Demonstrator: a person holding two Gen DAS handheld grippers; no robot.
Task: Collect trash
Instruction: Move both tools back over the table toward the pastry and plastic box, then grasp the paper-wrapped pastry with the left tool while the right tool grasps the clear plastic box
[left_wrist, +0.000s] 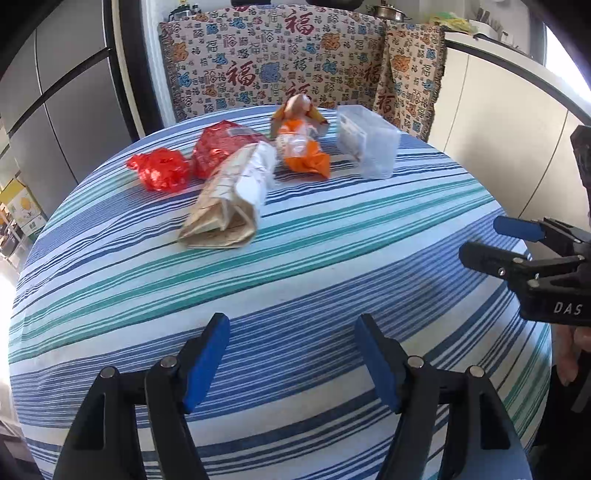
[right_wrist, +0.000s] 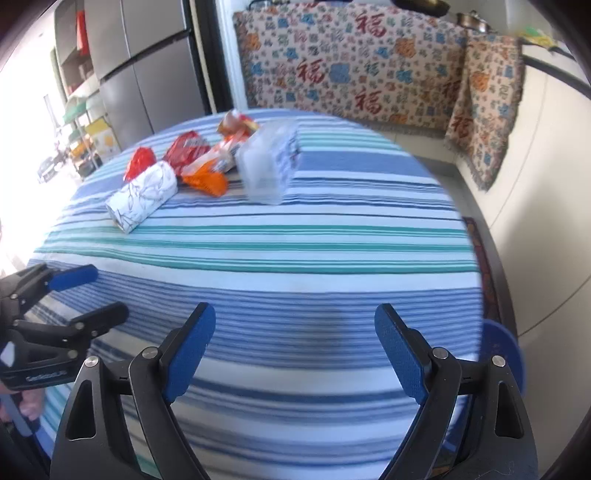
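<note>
Left wrist view: left gripper (left_wrist: 291, 356) hovering over the near part of the striped surface (left_wrist: 295, 258), jaws spread wide, nothing between the blue pads (left_wrist: 207, 362). Right gripper (left_wrist: 480, 240) entering from the right edge, also spread apart and empty, with a person's fingers (left_wrist: 569, 354) visible below its body.

Trash clustered at the far side of the surface, well apart from both grippers: crumpled red plastic bag (left_wrist: 160, 170) furthest left, shiny red wrapper (left_wrist: 221, 146) just beside it, rolled paper package (left_wrist: 232, 201) lying in front and overlapping the red wrapper, orange snack bag (left_wrist: 303, 147) to the right, clear plastic container (left_wrist: 367, 142) furthest right. Small brownish wrapper (left_wrist: 299, 107) behind the orange bag, too blurred to name more closely.

Right wrist view: right gripper (right_wrist: 295, 350) wide and empty above bare striped cloth; left gripper (right_wrist: 99, 291) at the left edge, likewise apart. Same trash seen further off: paper roll (right_wrist: 142, 197), red bag (right_wrist: 140, 160), red wrapper (right_wrist: 186, 147), orange bag (right_wrist: 207, 181), clear container (right_wrist: 267, 166). Patterned blanket (right_wrist: 351, 62) hanging behind, grey refrigerator (right_wrist: 147, 66) at left.
</note>
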